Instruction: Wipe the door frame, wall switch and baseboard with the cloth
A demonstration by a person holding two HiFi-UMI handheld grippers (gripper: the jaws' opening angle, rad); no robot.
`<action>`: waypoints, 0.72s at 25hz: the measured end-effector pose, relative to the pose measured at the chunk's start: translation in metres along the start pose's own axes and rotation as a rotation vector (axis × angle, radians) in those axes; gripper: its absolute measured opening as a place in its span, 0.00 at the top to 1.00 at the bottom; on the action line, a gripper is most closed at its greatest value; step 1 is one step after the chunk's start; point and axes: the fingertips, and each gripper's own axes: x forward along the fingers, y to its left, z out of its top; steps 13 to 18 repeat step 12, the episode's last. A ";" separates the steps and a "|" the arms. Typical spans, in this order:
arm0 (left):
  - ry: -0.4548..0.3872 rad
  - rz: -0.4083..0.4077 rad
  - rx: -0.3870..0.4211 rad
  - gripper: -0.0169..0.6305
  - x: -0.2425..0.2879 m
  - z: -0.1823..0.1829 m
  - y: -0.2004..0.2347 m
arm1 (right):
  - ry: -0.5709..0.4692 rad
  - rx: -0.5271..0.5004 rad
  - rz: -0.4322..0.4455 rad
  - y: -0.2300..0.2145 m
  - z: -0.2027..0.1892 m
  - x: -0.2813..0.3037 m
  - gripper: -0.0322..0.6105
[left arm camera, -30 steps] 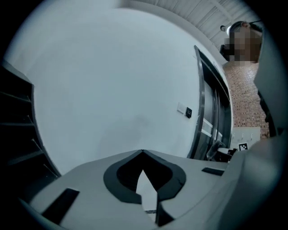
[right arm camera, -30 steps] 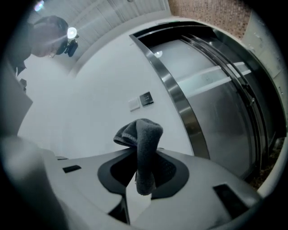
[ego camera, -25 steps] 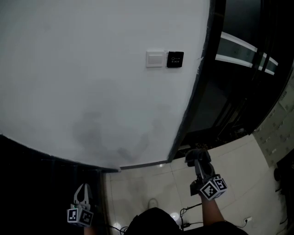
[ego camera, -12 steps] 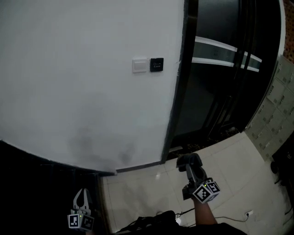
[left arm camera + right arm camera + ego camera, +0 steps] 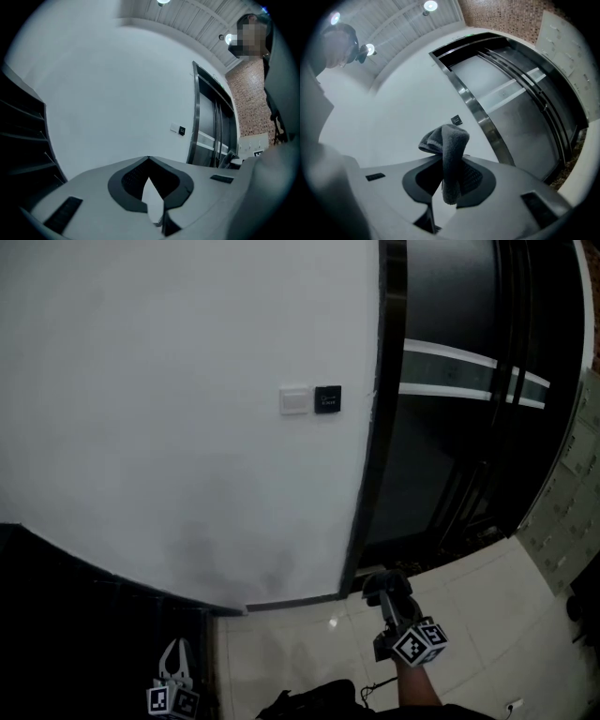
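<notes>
A white wall switch [image 5: 293,399] sits on the white wall beside a black exit button [image 5: 327,398]. Right of them the dark door frame [image 5: 375,437] runs down to the floor. A grey baseboard [image 5: 291,602] lines the wall's foot. My right gripper [image 5: 388,589] is shut on a grey cloth [image 5: 379,579] close to the foot of the frame. In the right gripper view the cloth [image 5: 451,149] stands up folded between the jaws, facing the frame [image 5: 474,110]. My left gripper [image 5: 176,646] hangs low at the left, shut and empty; its tips [image 5: 148,159] meet.
A glass door [image 5: 450,427] with a white stripe fills the opening right of the frame. Pale floor tiles [image 5: 300,652] lie below, with a cable [image 5: 375,682] near my feet. Dark shelving [image 5: 94,634] stands at the left. A person [image 5: 274,70] appears in the left gripper view.
The head view has swung, so wall and door have shifted in the picture. My right gripper, still with the cloth, stays near the foot of the door frame. The left stays low.
</notes>
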 end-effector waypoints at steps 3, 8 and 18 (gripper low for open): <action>0.007 0.021 0.003 0.99 -0.009 -0.002 0.001 | 0.024 -0.032 0.030 0.008 -0.003 0.005 0.84; 0.006 0.031 0.016 0.99 -0.010 -0.003 -0.002 | 0.028 -0.056 0.030 0.004 0.001 0.005 0.84; 0.011 0.015 0.062 0.99 -0.004 -0.006 -0.008 | 0.016 -0.031 0.008 -0.007 -0.001 0.002 0.84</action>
